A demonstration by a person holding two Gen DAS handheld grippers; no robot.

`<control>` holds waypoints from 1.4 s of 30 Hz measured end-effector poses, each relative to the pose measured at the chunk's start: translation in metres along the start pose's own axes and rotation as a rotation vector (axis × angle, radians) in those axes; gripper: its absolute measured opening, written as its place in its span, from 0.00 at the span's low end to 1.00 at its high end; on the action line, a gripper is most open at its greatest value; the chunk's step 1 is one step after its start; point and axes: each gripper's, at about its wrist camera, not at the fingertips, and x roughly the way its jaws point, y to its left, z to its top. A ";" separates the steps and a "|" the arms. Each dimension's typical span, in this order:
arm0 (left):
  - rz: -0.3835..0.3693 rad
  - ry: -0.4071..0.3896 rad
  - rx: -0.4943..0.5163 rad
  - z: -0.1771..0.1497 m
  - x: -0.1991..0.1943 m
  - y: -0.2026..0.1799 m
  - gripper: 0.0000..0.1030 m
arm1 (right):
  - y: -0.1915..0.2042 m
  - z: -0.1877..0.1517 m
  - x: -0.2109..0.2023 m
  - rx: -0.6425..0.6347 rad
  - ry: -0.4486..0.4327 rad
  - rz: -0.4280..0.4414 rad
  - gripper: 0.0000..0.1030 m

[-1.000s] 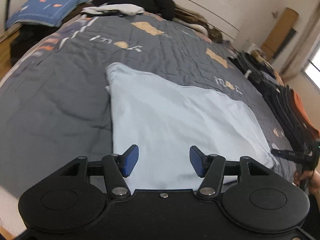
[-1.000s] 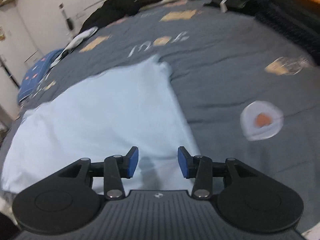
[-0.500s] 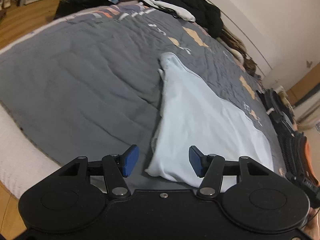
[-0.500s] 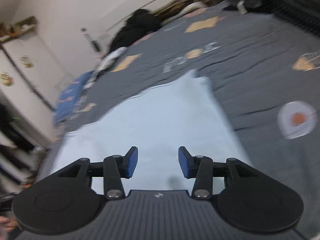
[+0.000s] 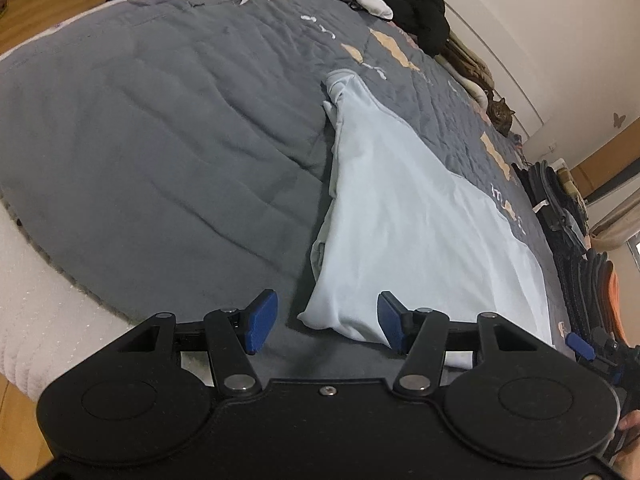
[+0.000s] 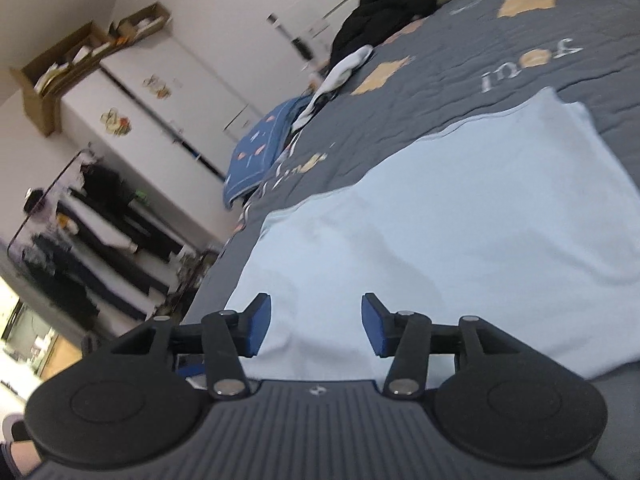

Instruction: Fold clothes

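Item: pale blue garment (image 5: 404, 236) flat on my grey quilt (image 5: 160, 152), its near corner between my left gripper's (image 5: 326, 324) parted jaws, from six toward twelve o'clock; my right gripper (image 6: 316, 326), jaws opening, empty above it.

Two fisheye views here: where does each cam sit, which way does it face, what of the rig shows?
Left wrist: sits on the left tongs, faces down along the grey quilt at the near corner of the light blue garment; open tongs, right tongs' tip at the edge.
Right wrist: on the right tongs, opening, faces across the garment toward the white cabinets.
Shared: garment, quilt, black clothes pile.
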 end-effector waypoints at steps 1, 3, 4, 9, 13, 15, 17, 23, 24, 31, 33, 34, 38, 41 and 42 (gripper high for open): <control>-0.001 0.006 -0.003 0.000 0.002 0.001 0.53 | 0.002 -0.001 0.003 -0.005 0.010 0.002 0.49; -0.017 0.028 -0.015 -0.001 0.006 0.003 0.51 | 0.005 -0.004 0.007 -0.007 0.025 0.003 0.49; -0.026 0.037 -0.018 -0.001 0.008 0.004 0.48 | 0.006 -0.005 0.010 -0.008 0.034 0.003 0.49; -0.022 0.056 -0.035 0.000 0.018 0.006 0.41 | 0.005 -0.008 0.013 -0.004 0.051 0.009 0.49; -0.035 0.060 -0.034 0.006 0.025 0.001 0.34 | 0.003 -0.009 0.013 0.007 0.053 0.001 0.50; -0.037 0.069 -0.018 0.009 0.029 -0.005 0.21 | 0.003 -0.008 0.011 0.010 0.049 0.000 0.50; -0.027 0.059 0.007 0.009 0.031 -0.012 0.12 | 0.002 -0.008 0.010 0.019 0.044 -0.001 0.50; 0.012 0.007 0.102 0.014 0.024 -0.038 0.04 | 0.000 -0.006 0.007 0.027 0.029 -0.002 0.50; 0.002 -0.004 0.121 0.017 0.021 -0.046 0.04 | 0.000 -0.005 0.006 0.028 0.026 -0.001 0.50; -0.137 -0.036 0.302 0.032 0.021 -0.148 0.04 | -0.006 0.005 -0.010 0.085 -0.056 0.014 0.50; -0.184 -0.027 0.354 0.033 0.030 -0.181 0.04 | -0.012 0.010 -0.017 0.112 -0.092 0.011 0.50; -0.207 -0.011 0.387 0.031 0.038 -0.199 0.04 | -0.016 0.013 -0.022 0.126 -0.109 0.007 0.50; -0.274 0.100 0.553 -0.001 0.074 -0.258 0.04 | -0.033 0.022 -0.042 0.183 -0.185 -0.026 0.51; -0.275 0.175 0.677 -0.036 0.102 -0.290 0.04 | -0.045 0.026 -0.052 0.202 -0.217 -0.064 0.51; -0.252 0.200 0.705 -0.047 0.111 -0.294 0.04 | -0.048 0.027 -0.055 0.206 -0.226 -0.079 0.51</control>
